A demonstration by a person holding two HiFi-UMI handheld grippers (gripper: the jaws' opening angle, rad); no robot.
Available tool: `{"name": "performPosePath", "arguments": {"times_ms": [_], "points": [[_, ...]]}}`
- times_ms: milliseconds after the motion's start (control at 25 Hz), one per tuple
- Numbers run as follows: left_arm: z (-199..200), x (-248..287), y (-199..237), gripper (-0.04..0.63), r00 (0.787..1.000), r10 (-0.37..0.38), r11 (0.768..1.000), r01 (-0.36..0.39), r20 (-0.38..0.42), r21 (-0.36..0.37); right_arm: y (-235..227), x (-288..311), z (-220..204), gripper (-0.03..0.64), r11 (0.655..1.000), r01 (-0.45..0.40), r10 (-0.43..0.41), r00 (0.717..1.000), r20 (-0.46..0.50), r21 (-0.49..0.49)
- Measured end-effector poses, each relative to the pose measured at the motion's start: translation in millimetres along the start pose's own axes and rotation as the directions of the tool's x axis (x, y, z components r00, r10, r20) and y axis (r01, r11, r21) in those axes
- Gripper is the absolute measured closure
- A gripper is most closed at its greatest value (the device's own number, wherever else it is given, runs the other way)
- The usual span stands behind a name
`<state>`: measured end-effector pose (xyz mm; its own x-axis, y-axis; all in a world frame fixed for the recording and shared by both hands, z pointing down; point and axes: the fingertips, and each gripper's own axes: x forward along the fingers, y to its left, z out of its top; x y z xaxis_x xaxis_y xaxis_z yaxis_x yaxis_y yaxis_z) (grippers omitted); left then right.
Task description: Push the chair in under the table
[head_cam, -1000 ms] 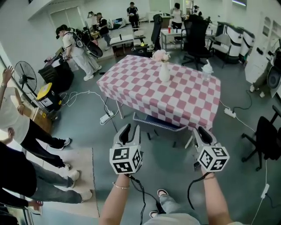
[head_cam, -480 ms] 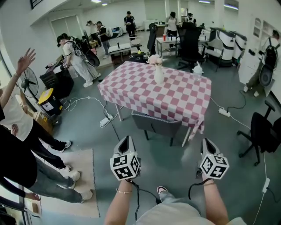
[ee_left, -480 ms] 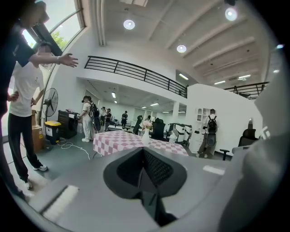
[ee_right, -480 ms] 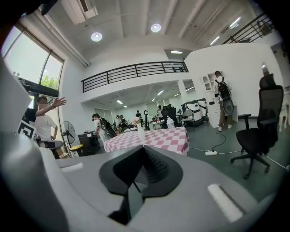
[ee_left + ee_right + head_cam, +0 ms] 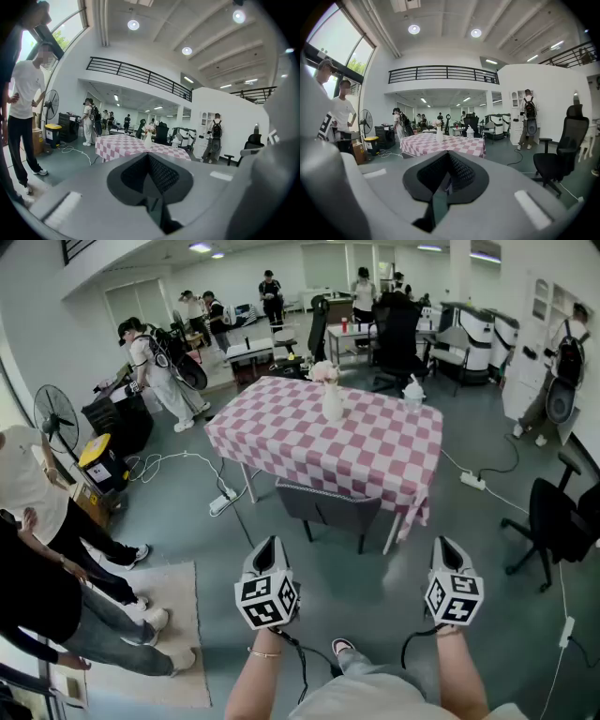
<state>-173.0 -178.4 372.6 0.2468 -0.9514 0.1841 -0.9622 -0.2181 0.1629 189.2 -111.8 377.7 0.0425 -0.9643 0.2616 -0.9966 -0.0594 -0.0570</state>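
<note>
The table (image 5: pixel 375 456) wears a pink and white checked cloth and carries a white vase with flowers (image 5: pixel 332 401). A grey chair (image 5: pixel 328 507) stands at its near side, the back against the cloth's edge and the seat underneath. My left gripper (image 5: pixel 267 545) and right gripper (image 5: pixel 448 545) hover well short of the chair, apart from it, both shut and empty. In the left gripper view the shut left gripper (image 5: pixel 148 157) points at the table (image 5: pixel 122 145). In the right gripper view the shut right gripper (image 5: pixel 449 154) points at the table (image 5: pixel 440 144) too.
A black office chair (image 5: pixel 562 521) stands at the right with a cable and power strip (image 5: pixel 472 480) on the floor. A second power strip (image 5: pixel 222 502), a fan (image 5: pixel 54 413) and a yellow-lidded bin (image 5: pixel 98 460) are at the left. People (image 5: pixel 47 512) stand along the left by a rug (image 5: pixel 178 634).
Both grippers have drawn back from the chair at the table's edge toward me, and their jaws have gone from open to shut. The chair stays under the table.
</note>
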Motion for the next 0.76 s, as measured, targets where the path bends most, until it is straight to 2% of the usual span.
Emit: {"name": "performPosePath", "arguments": {"times_ms": [440, 760], "points": [[-3, 1, 1, 0.595, 1.000, 0.019, 1.000, -0.019, -0.001, 0.004, -1, 7, 3, 0.607, 0.999, 0.007, -0.008, 1.000, -0.016, -0.039], [3, 4, 0, 0.595, 0.999, 0.027, 1.000, -0.026, 0.018, -0.017, 1, 11, 7, 0.607, 1.000, -0.027, 0.027, 1.000, 0.005, 0.003]]}}
